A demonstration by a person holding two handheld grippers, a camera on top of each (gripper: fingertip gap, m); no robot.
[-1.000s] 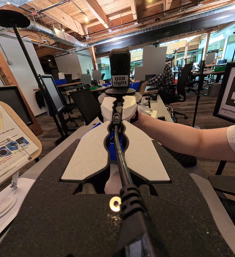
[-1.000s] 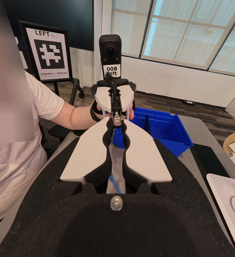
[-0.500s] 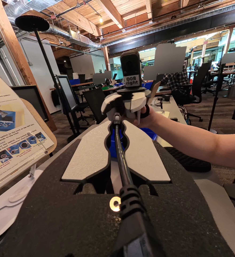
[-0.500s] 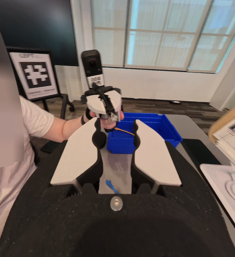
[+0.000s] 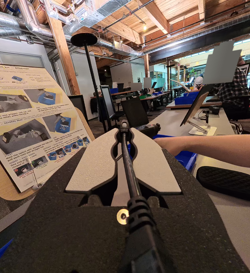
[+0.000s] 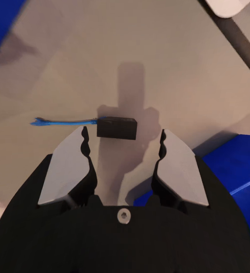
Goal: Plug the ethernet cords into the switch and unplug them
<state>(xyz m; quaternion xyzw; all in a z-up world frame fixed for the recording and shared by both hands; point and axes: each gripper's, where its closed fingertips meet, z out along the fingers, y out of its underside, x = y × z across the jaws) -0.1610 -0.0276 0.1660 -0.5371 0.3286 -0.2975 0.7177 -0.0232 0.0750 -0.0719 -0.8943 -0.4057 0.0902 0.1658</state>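
Left tongs point(image 5: 124, 130) are clamped on a black ethernet cord point(image 5: 129, 167), which runs down the gap btwn the two pads; its plug end pokes out just past the tips, up off the desk point(image 5: 232, 221).

Right tongs point(image 6: 123, 130) are spread wide, holding nothing, pointing down at the desk top. The black switch point(image 6: 116, 128) lies on the desk just beyond the tips, btwn them but nearer the tongs' left pad, not touching either. A short blue cord point(image 6: 65, 122) is plugged into the switch's left side and trails leftward over the desk, free end loose.

Vs 0.5 s ago: right tongs have swung from facing the left tongs and the window to facing down at the desk, gap wider. Left tongs keep their grip on the black cord; the right tongs no longer sit right in front of them.

Only the left view shows the instruction board point(image 5: 25, 125) at the desk's left edge, the blue bin point(image 5: 184, 161) w/ the person's forearm point(image 5: 210, 149) across it, and a black pad point(image 5: 227, 183). Only the right view shows switch + blue cord.
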